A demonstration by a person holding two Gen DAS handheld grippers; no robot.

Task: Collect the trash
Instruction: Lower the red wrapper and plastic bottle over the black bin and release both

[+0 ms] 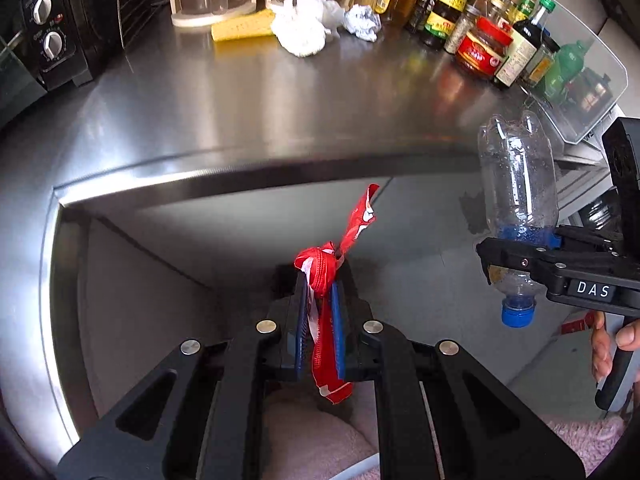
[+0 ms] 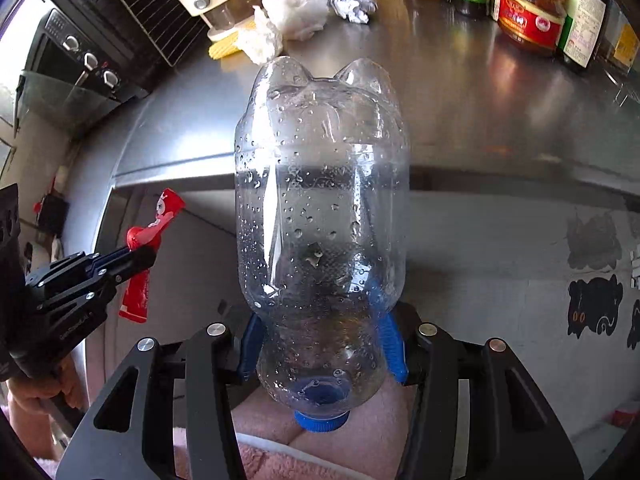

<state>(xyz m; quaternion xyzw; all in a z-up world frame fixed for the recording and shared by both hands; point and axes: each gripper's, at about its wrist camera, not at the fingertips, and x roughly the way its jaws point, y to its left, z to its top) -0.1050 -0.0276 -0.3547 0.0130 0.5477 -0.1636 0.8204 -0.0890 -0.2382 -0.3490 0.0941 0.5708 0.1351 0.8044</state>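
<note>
Red wrapper (image 1: 326, 276) is sitting clamped between the blue pads (image 1: 301, 320) of the left gripper (image 1: 320, 312), which is clenched on it; one twisted end is sticking up past the fingertips and the other is hanging down between the fingers. In the right wrist view the same wrapper (image 2: 158, 236) is showing in the left gripper (image 2: 136, 258) at the left edge, held out in front of the steel counter's edge, with a hand (image 2: 44, 392) gripping the handle below.

The right gripper (image 2: 320, 340) is grasping a clear bottle (image 2: 320, 208) near its neck, the blue pads (image 2: 390, 340) pressing on both sides. The bottle is pointing cap-down, its blue cap (image 2: 322, 420) nearest the camera and its lobed base pointing toward the counter; droplets are clinging to the inside wall. From the left wrist view the bottle (image 1: 518, 184) is hanging in the right gripper (image 1: 516, 256) at the right, off the counter, with fingers (image 1: 600, 344) wrapping the handle.

On the counter (image 1: 240, 112) more trash is lying near the back: white crumpled paper (image 1: 304, 24), a smaller paper ball (image 1: 362, 22) just beside it, and a yellow pack (image 1: 244, 28) touching the white paper. Sauce bottles (image 1: 480, 32) are standing at the right and a black oven (image 1: 52, 28) at the left.
</note>
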